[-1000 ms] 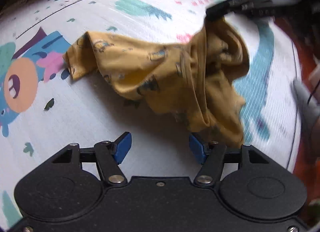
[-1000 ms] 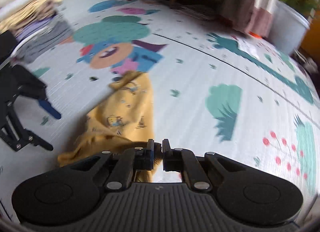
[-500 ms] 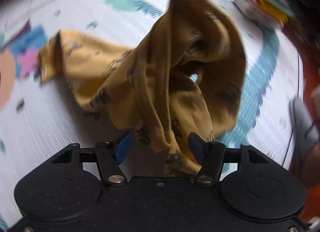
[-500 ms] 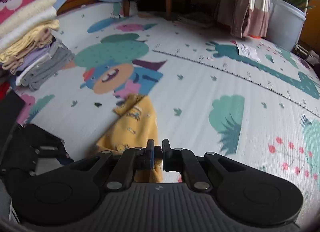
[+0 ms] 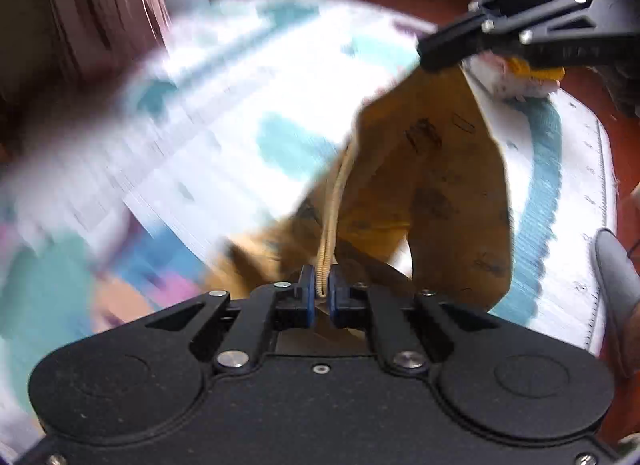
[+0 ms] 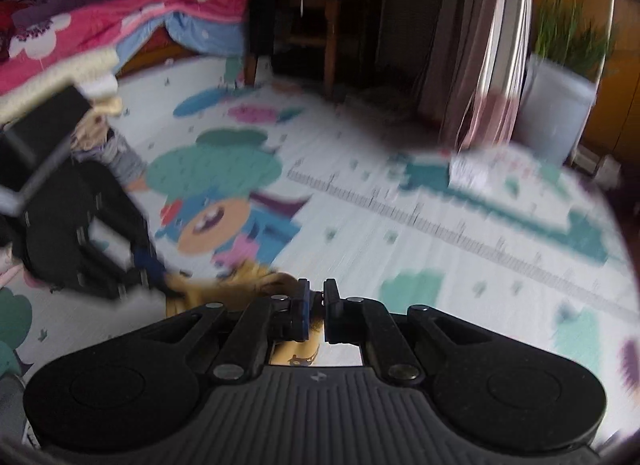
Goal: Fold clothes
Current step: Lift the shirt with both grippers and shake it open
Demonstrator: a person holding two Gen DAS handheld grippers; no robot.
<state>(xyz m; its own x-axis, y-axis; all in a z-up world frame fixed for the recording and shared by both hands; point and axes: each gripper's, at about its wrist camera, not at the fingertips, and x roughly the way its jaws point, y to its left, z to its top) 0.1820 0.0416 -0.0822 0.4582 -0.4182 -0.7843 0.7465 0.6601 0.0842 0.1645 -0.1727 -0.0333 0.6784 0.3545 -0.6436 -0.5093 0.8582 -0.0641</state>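
A mustard-yellow printed garment (image 5: 448, 193) hangs in the air between both grippers above the play mat. My left gripper (image 5: 323, 293) is shut on its ribbed hem edge. My right gripper (image 6: 316, 305) is shut on another part of the garment (image 6: 240, 285), which bunches just below and left of its fingers. In the left wrist view the right gripper (image 5: 520, 37) shows at the upper right, holding the cloth's top corner. In the right wrist view the left gripper (image 6: 148, 265) shows at the left, blurred.
The colourful cartoon play mat (image 6: 400, 225) covers the floor. A stack of folded clothes and blankets (image 6: 80, 45) lies at the far left. A chair (image 6: 320, 25), curtains (image 6: 492, 65) and a potted plant (image 6: 560, 105) stand behind the mat.
My left gripper, open before, has closed on the garment's hem. Both grippers have risen and lifted the garment off the mat. The right gripper stayed shut on the cloth.
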